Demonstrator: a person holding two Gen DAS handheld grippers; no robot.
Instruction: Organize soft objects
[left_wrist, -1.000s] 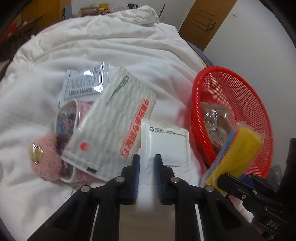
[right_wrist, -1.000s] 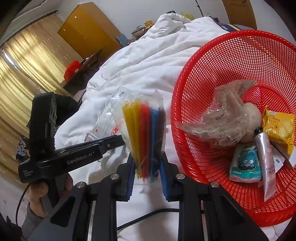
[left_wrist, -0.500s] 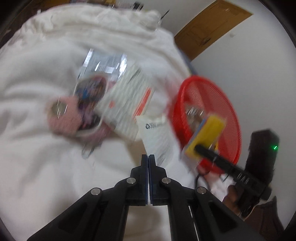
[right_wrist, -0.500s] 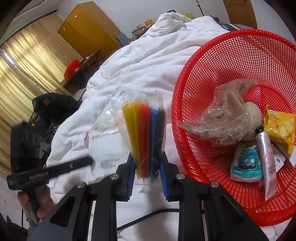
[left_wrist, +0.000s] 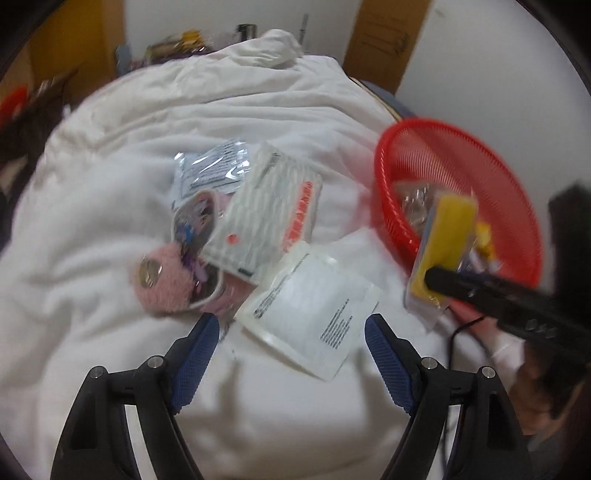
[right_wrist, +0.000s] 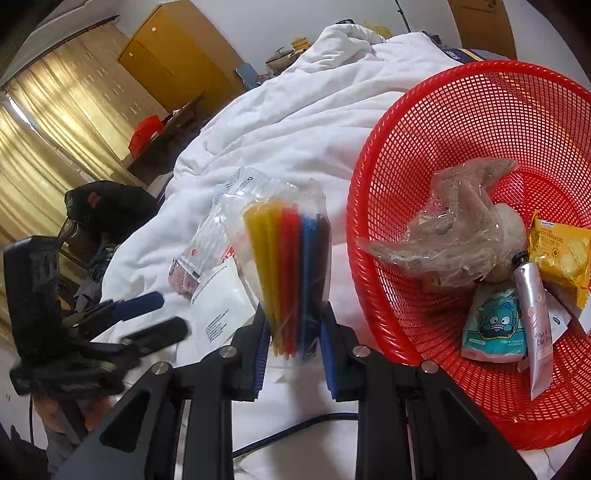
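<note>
My left gripper (left_wrist: 291, 332) hovers over the white duvet (left_wrist: 110, 221), its jaws opening wide. A flat white pouch (left_wrist: 310, 310) lies askew on the duvet between the two blue pads, which do not touch it. My right gripper (right_wrist: 291, 332) is shut on a clear bag of coloured sheets (right_wrist: 288, 266), yellow, red, blue and brown, held upright just left of the red mesh basket (right_wrist: 461, 122). The left wrist view shows the same bag of coloured sheets (left_wrist: 447, 240) at the basket's (left_wrist: 461, 147) near rim.
The basket holds a plastic-wrapped brown bundle (right_wrist: 454, 236), a yellow cracker packet (right_wrist: 561, 254), a teal pouch (right_wrist: 495, 321) and a tube (right_wrist: 532, 314). On the duvet lie a striped white packet (left_wrist: 269, 214), a silver foil pouch (left_wrist: 210, 170) and a pink fluffy toy (left_wrist: 166, 284).
The left gripper shut fully, drew back from the pile, then opened wide. The white pouch now lies turned at an angle. The right gripper and its bag have not moved.
</note>
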